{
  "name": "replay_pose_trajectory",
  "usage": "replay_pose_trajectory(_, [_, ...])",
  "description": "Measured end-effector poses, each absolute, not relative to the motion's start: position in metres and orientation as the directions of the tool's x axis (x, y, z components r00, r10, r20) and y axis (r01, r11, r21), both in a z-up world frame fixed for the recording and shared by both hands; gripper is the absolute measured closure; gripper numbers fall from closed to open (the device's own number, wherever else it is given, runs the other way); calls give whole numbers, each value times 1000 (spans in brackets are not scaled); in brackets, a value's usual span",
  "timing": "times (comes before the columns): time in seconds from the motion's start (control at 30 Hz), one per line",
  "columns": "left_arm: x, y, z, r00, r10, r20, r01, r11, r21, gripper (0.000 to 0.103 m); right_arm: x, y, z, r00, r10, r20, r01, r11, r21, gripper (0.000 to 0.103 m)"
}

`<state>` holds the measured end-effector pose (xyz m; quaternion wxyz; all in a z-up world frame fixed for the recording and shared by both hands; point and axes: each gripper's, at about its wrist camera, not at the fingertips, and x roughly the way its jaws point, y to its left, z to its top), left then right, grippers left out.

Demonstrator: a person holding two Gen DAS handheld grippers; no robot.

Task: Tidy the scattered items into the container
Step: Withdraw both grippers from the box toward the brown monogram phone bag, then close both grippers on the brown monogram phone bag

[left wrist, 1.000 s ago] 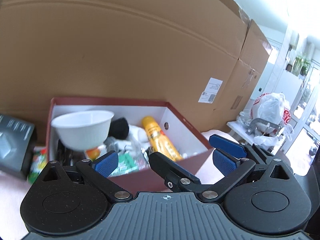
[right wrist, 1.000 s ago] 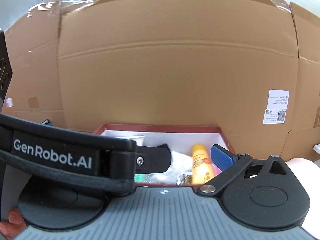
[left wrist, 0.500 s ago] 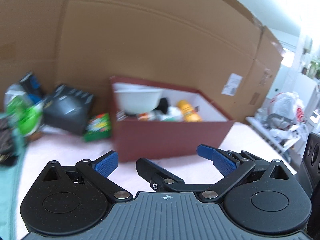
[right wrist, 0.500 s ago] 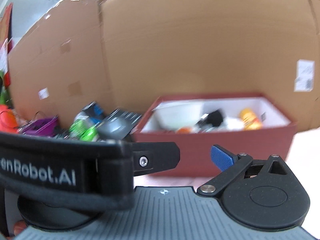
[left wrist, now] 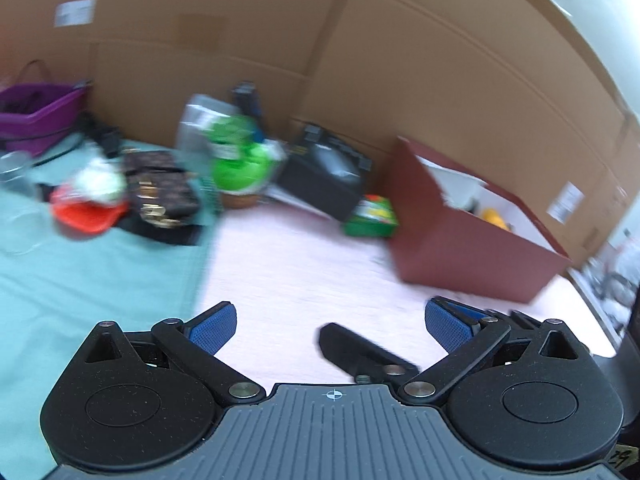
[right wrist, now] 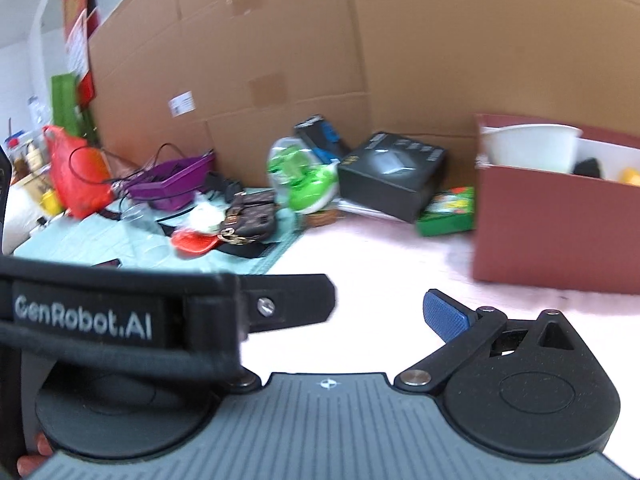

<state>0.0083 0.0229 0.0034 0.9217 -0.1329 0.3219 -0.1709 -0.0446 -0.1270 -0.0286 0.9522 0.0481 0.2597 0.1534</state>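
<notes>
Cardboard wall [right wrist: 440, 40] behind the worktop [right wrist: 380, 264]. Red box [right wrist: 552, 232] at right holds a white bowl [right wrist: 532, 148] and a yellow bottle [left wrist: 494, 218]. Black box [right wrist: 392, 176], green packet [right wrist: 448, 212] just left of it. Left gripper [left wrist: 328, 322] jaws released, empty. Right gripper [right wrist: 380, 308]: strap hides one finger, cannot tell.

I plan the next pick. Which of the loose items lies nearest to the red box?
The small green packet, lying beside the red box; the black box sits farther left.
</notes>
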Motion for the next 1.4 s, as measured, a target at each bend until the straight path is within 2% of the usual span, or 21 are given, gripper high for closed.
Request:
replay_pose_trajectory(0.13, [26, 62, 0, 767, -344, -542, 155, 919, -363, 0, -28, -101, -29, 803, 304, -513, -268, 952, 146, 0])
replay_pose_trajectory(0.3, [58, 100, -3, 791, -289, -540, 87, 925, -369, 0, 0, -77, -38, 777, 376, -505, -363, 923, 129, 0])
replay_pose_trajectory(0.43, [84, 115, -10, 777, -303, -552, 80, 917, -391, 5, 21, -55, -43, 791, 357, -497, -388, 920, 43, 0])
replay_pose_trajectory(0.67, [125, 118, -22, 746, -326, -580, 106, 919, -380, 15, 63, -26, -49, 780, 380, -498, -430, 903, 16, 2])
replay_pose_trajectory(0.8, [143, 125, -31, 728, -352, -589, 104, 905, -411, 19, 81, -18, -54, 758, 399, -516, -466, 885, 0, 7])
replay_pose_trajectory(0.93, [157, 126, -38, 704, -387, -595, 112, 888, -445, 30, 94, -13, -59, 736, 420, -532, -497, 868, -3, 15])
replay_pose_trajectory(1.1, [169, 128, -42, 694, -399, -600, 114, 883, -456, 38, 110, -3, -64, 711, 428, -557, -517, 856, -2, 23])
replay_pose_trajectory(1.23, [172, 132, -46, 689, -402, -603, 100, 877, -469, 43, 117, 3, -67, 705, 425, -568, -521, 853, -9, 26])
replay_pose_trajectory(1.33, [171, 132, -45, 688, -403, -604, 100, 876, -471, 60, 117, 2, -68, 704, 421, -572, -520, 854, -10, 27])
replay_pose_trajectory(1.4, [167, 132, -42, 689, -408, -599, 105, 874, -474, 60, 114, 1, -67, 707, 416, -573, -512, 859, -8, 27])
